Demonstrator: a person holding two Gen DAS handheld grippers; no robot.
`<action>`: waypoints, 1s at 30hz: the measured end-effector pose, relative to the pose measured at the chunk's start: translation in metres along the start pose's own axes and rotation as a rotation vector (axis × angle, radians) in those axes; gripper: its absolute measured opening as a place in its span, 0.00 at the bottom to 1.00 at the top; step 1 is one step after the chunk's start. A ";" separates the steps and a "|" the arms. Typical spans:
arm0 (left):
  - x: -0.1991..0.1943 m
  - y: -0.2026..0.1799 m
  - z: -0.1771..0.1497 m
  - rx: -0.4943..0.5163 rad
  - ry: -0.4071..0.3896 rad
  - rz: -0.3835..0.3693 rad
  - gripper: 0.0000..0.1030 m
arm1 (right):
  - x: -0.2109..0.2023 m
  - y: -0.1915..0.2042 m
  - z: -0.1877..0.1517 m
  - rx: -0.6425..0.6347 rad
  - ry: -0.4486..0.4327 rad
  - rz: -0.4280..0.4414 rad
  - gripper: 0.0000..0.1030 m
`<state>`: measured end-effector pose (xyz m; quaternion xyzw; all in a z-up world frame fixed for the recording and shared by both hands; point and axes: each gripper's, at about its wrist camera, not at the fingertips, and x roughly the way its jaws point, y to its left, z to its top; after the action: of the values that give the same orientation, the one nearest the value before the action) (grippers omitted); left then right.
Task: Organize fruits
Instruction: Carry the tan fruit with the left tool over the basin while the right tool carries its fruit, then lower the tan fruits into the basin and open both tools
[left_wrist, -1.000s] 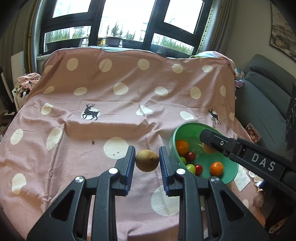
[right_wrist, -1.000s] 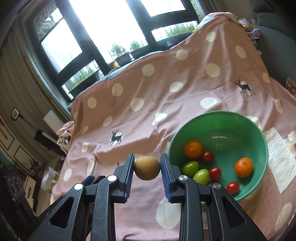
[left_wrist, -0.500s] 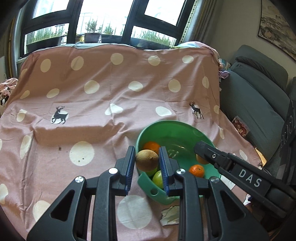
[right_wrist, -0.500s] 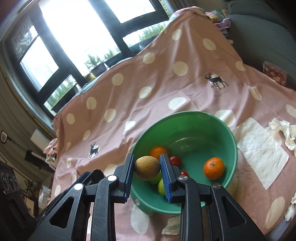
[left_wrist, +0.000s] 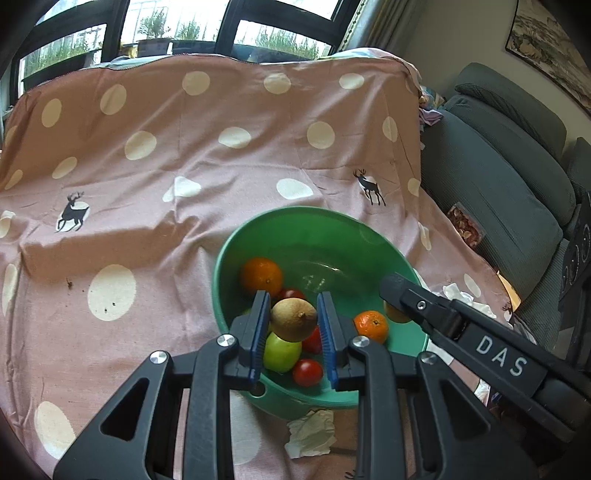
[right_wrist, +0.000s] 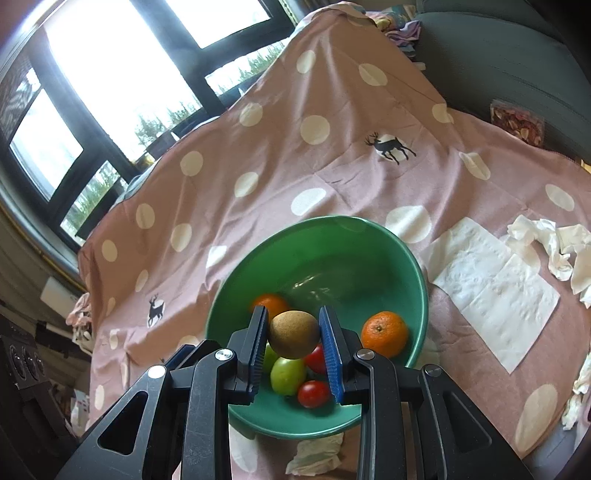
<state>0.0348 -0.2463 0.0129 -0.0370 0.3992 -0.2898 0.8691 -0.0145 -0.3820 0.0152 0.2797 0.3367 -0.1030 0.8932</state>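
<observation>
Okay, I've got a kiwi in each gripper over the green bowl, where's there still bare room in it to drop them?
The far half of the green bowl is bare, between the two oranges and the far wall. The near side is crowded with tomatoes and green fruit, right under both kiwis.

"DAS" on right tongs (left_wrist: 397, 295)

Your two grippers hang over the bowl (right_wrist: 413, 266), each holding a kiwi (left_wrist: 294, 319) (right_wrist: 294, 334) above the fruit inside. The bowl sits on the cloth-covered table (left_wrist: 155, 229) near its right edge. A flat napkin (right_wrist: 496, 291) lies right of the bowl, crumpled tissue (right_wrist: 317, 456) before it.
</observation>
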 end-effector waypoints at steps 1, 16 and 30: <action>0.003 -0.001 0.000 0.001 0.009 -0.005 0.25 | 0.001 -0.002 0.000 0.003 0.002 -0.003 0.30; 0.032 -0.009 -0.003 0.016 0.098 -0.031 0.25 | 0.014 -0.016 0.001 0.041 0.045 -0.061 0.30; 0.049 -0.014 -0.008 0.036 0.146 -0.028 0.25 | 0.025 -0.024 0.001 0.057 0.077 -0.090 0.30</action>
<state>0.0476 -0.2821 -0.0212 -0.0057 0.4558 -0.3107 0.8340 -0.0042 -0.4018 -0.0105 0.2934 0.3801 -0.1417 0.8657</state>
